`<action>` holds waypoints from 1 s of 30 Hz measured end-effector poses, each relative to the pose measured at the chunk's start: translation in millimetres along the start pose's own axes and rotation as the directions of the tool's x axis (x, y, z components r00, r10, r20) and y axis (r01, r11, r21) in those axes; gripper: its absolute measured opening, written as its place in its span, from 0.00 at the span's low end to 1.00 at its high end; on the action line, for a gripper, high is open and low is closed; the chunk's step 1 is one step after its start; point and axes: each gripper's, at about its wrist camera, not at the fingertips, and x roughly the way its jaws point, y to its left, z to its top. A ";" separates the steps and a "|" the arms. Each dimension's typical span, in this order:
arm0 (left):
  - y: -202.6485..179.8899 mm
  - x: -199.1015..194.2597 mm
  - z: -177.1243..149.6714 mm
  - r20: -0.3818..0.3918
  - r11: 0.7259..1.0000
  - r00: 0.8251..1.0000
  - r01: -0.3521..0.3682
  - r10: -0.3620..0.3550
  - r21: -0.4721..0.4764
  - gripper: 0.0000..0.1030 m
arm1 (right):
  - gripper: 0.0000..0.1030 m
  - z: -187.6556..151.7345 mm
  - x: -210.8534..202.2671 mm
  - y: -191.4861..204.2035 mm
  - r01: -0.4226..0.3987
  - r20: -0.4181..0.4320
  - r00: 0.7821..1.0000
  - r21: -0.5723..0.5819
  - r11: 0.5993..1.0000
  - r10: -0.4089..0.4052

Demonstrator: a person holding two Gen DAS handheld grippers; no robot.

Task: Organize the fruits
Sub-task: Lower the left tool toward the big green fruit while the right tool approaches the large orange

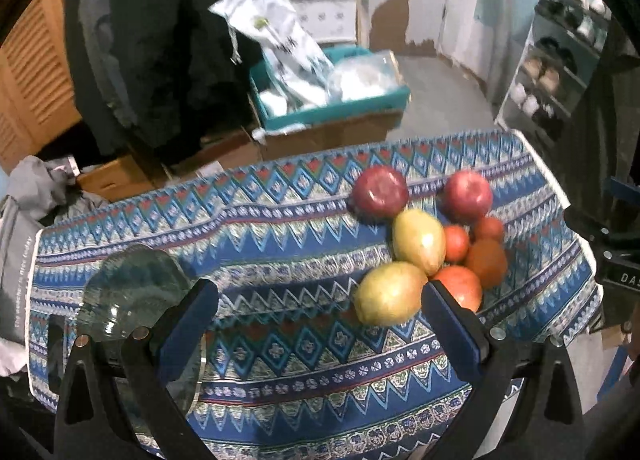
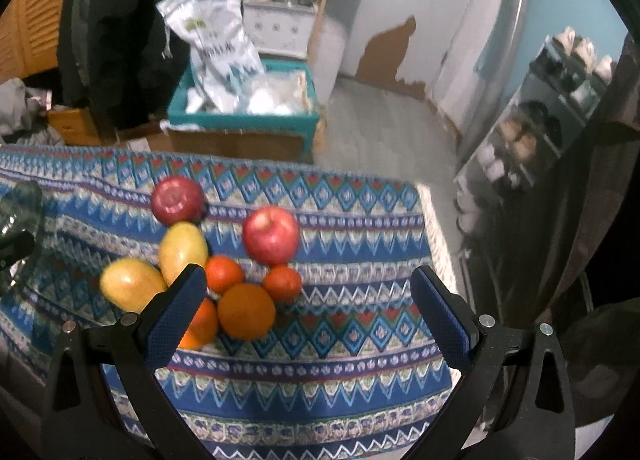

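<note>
Both the left gripper [image 1: 320, 302] and right gripper [image 2: 308, 292] hung spread and empty over the worktop [image 2: 340, 360], near clustered apples [image 2: 271, 235], mangoes [image 1: 390, 294] and oranges [image 2: 246, 312].

A table under a blue patterned cloth [image 1: 280, 340] carries 2 apples [image 2: 271, 235], 2 mangoes [image 2: 183, 250], 4 oranges [image 2: 246, 312] and a glass bowl [image 1: 132, 292].

Blue zigzag-patterned cloth [image 2: 320, 340] seen; red apples [image 2: 271, 235], yellow-green mangoes [image 2: 183, 250], oranges [image 2: 246, 312], blue-padded tool [image 2: 308, 304].
</note>
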 end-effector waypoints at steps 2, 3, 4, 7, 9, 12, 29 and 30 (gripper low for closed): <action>-5.4 10.4 -0.9 -0.022 1.000 1.000 -0.019 0.020 0.014 0.99 | 0.97 -6.1 10.8 -3.1 -0.006 -0.031 0.999 0.010 1.000 0.006; -7.9 15.5 -1.5 -0.034 1.000 0.999 -0.011 0.012 0.017 0.99 | 0.97 -9.5 16.9 -4.7 -0.008 -0.048 0.999 0.015 1.000 0.008; -9.1 18.6 -1.7 -0.041 1.000 0.999 0.000 0.000 0.016 0.99 | 0.97 -12.1 22.6 -5.6 -0.013 -0.062 0.998 0.019 1.000 0.014; -13.8 29.8 -3.5 -0.064 1.000 0.998 0.017 -0.015 0.020 0.99 | 0.97 -20.0 38.6 -7.2 -0.018 -0.103 0.994 0.022 1.000 0.020; -18.4 39.5 -3.9 -0.080 0.999 0.997 0.013 -0.010 0.036 0.99 | 0.97 -25.0 49.2 -7.6 -0.017 -0.132 0.991 0.021 1.000 0.020; -24.8 53.4 -7.1 -0.108 0.998 0.994 0.009 -0.003 0.060 0.99 | 0.97 -30.3 60.8 -8.3 -0.030 -0.163 0.986 0.028 0.999 0.034; -52.9 101.7 -16.6 -0.191 0.988 0.981 0.054 -0.026 0.145 0.99 | 0.97 -34.7 82.6 -5.4 -0.057 -0.204 0.977 0.045 0.997 0.065; -54.1 104.1 -16.4 -0.194 0.988 0.981 0.056 -0.026 0.147 0.98 | 0.97 -35.3 83.7 -5.6 -0.060 -0.207 0.976 0.048 0.997 0.069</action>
